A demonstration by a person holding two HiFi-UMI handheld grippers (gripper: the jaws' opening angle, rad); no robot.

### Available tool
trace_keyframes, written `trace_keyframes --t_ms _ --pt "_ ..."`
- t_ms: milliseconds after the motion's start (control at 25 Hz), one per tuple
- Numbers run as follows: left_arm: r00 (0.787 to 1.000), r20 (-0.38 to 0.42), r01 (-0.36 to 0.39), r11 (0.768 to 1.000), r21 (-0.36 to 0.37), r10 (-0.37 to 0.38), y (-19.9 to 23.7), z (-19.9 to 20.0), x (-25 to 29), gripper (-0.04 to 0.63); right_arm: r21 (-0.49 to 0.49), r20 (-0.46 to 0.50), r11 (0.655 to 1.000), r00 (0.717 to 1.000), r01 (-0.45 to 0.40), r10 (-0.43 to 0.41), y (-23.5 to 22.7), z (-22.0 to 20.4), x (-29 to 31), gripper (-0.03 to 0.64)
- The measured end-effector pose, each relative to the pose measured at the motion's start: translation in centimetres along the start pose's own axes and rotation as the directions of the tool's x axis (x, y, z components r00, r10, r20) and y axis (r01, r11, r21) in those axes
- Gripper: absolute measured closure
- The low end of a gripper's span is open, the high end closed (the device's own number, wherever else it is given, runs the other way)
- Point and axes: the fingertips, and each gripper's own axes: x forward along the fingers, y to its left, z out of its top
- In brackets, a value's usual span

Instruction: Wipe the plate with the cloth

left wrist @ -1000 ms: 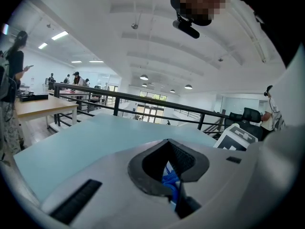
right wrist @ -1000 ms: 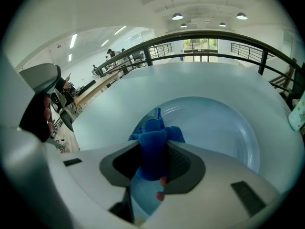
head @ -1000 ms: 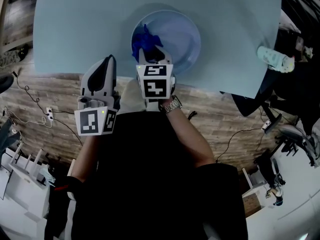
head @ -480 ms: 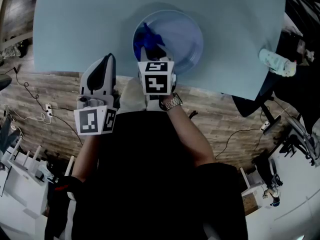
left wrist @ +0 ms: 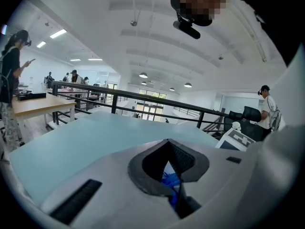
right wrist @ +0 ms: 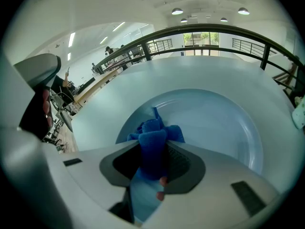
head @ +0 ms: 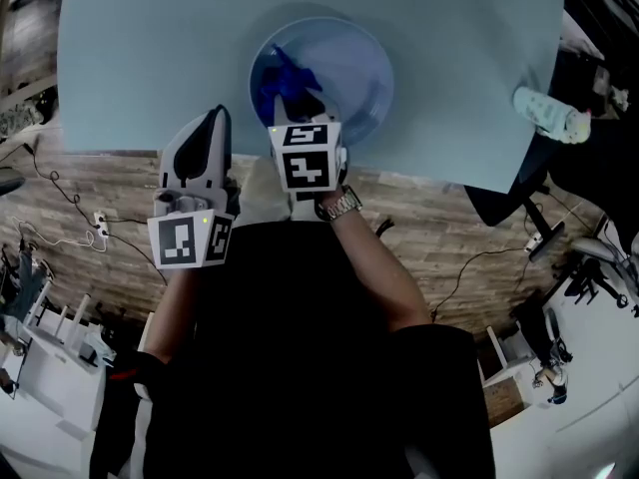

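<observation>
A pale blue plate lies on the light blue table, near its front edge. A crumpled blue cloth rests on the plate's left part. My right gripper is shut on the cloth, which it holds down inside the plate. My left gripper hangs shut just off the table's front edge, left of the plate, with nothing in it. In the left gripper view, the jaws of the left gripper meet and a bit of the cloth shows behind them.
A white patterned bottle lies at the table's right edge. Wooden floor with cables lies below the front edge. A black railing and several people stand far behind the table.
Almost nothing. The head view has shifted a little. The right gripper stays on the plate's left part with the cloth, and the left gripper has not moved.
</observation>
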Motion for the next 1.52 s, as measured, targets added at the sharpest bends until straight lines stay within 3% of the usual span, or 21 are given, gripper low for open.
trace_keyframes --t_ms 760,1520 --pt "0.999 -0.009 0.043 0.999 0.009 -0.043 -2.8 0.1 2.1 0.594 0.045 -0.016 0.998 0.999 0.043 -0.042 -5.2 -0.9 -2.1 0.499" --pt "0.997 -0.007 0.074 0.997 0.018 -0.074 -3.9 0.3 2.8 0.594 0.201 -0.034 0.965 0.986 0.168 -0.165 -10.9 -2.3 -4.1 0.499"
